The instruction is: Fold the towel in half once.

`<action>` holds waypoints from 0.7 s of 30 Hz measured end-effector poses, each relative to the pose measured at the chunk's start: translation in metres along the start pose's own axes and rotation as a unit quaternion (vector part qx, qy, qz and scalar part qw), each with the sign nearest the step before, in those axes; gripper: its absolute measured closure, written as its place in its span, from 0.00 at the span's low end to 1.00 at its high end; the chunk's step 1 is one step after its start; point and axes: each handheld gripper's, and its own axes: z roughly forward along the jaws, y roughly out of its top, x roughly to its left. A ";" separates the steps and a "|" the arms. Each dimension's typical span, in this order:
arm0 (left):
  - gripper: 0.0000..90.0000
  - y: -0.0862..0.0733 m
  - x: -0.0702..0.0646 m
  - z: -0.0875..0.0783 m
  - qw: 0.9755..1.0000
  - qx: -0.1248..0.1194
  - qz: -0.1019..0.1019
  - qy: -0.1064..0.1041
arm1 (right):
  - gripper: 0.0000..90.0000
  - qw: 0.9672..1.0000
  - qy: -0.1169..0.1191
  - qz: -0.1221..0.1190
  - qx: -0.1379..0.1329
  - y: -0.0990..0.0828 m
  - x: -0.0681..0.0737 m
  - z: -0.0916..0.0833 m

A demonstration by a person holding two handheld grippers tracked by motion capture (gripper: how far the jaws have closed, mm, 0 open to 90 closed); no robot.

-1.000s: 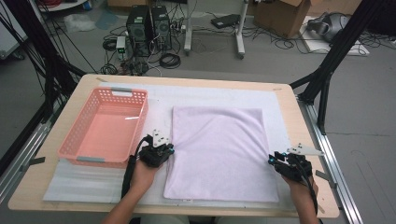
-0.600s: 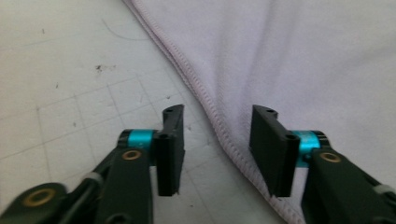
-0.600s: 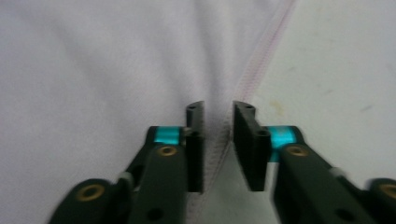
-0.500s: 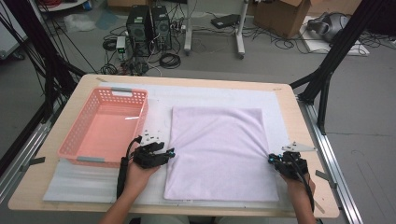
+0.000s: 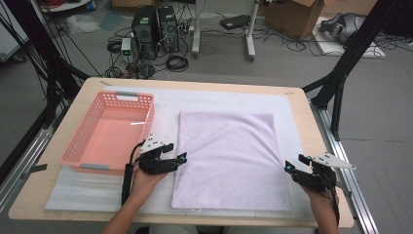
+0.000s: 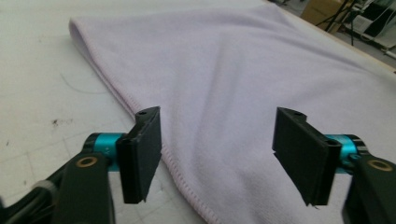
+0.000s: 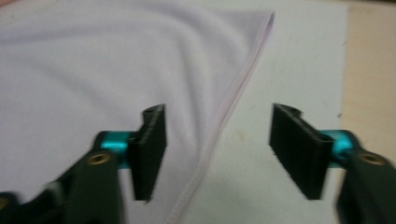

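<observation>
text: none legible | labels: none | brands: none | numbers: none | signs: none

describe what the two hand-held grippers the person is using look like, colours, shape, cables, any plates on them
Both are black. The left hand-held gripper and right hand-held gripper each end in two flat, rectangular black jaws on teal collars with brass-coloured screws. Each carries a pale grey three-cornered plate on top, and a black cable trails back along the forearm. The forearms are bare; no sleeves show.
</observation>
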 end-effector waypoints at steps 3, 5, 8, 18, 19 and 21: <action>0.27 0.000 0.000 0.000 1.000 0.002 -0.001 0.007 | 0.29 0.999 0.002 -0.017 -0.028 0.004 0.003 -0.005; 0.24 0.000 0.001 -0.001 1.000 -0.001 -0.002 0.005 | 0.28 0.999 0.004 -0.025 -0.029 0.004 0.004 -0.004; 0.24 0.001 0.002 -0.001 1.000 -0.003 -0.002 0.002 | 0.27 0.999 0.005 -0.027 -0.023 0.003 0.003 -0.002; 0.26 0.002 0.005 -0.003 1.000 -0.010 -0.006 -0.003 | 0.27 0.999 0.015 -0.028 -0.010 0.003 0.005 0.005; 0.26 0.002 0.006 -0.003 1.000 -0.010 -0.005 -0.001 | 0.27 0.999 0.015 -0.026 -0.011 0.004 0.006 0.005; 0.26 0.002 0.006 -0.002 1.000 -0.010 -0.005 -0.001 | 0.27 0.999 0.017 -0.029 -0.009 0.005 0.007 0.006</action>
